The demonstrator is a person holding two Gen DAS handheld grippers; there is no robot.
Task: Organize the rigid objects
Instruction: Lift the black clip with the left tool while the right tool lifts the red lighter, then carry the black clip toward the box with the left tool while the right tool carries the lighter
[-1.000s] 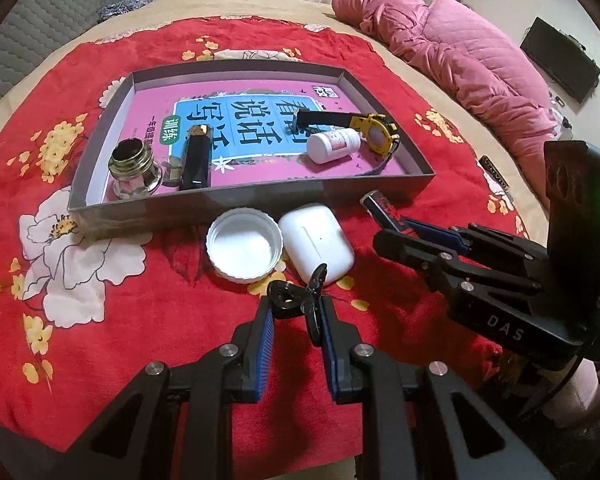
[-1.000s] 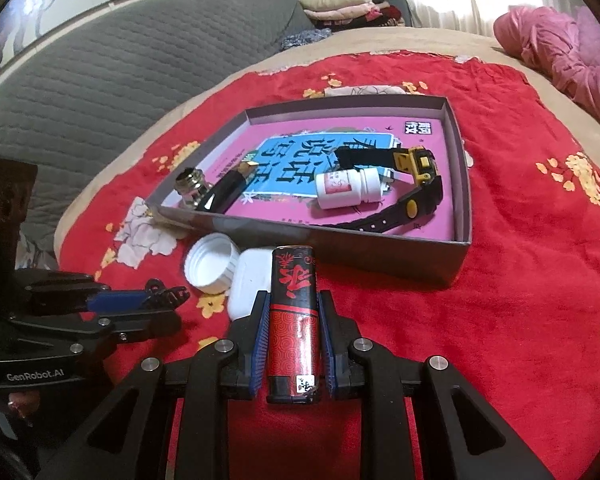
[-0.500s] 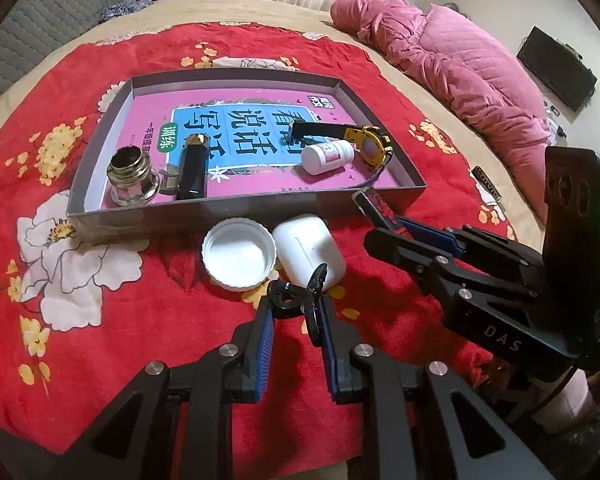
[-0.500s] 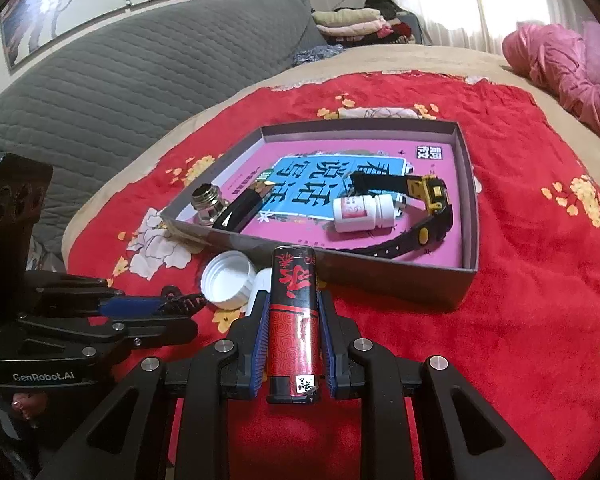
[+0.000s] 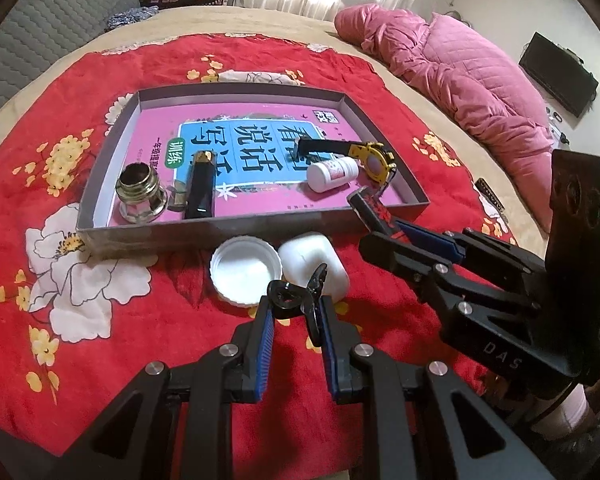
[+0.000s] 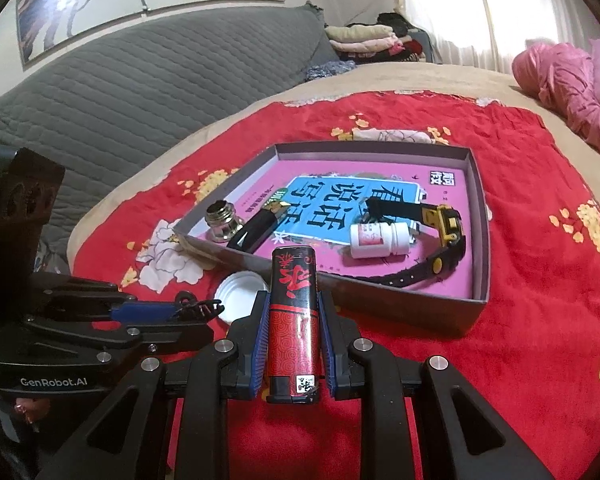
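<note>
- Rigid objects lie partly inside a shallow grey tray and partly outside it, all on a red flowered cloth spread over a bed.
- Tray floor: a pink and blue booklet with large black characters covers it.
- Inside the tray, near its front left corner, a shiny metal threaded fitting stands upright; just beside it lies a glossy black lighter with a gold top.
- Further right in the tray a small white bottle lies on its side, next to a black and yellow wristwatch whose strap curves around it.
- Outside the tray, just before its front wall, a white round lid lies hollow side up, touching a white rounded earbud case.
- The left gripper is clamped on a small black clip, which sticks out past the blue pads above the cloth, near the lid and case.
- The right gripper is closed on a red lighter, a slim body with black ornament and a black top band, held lengthwise between the pads with its tip near the tray's front wall.
</note>
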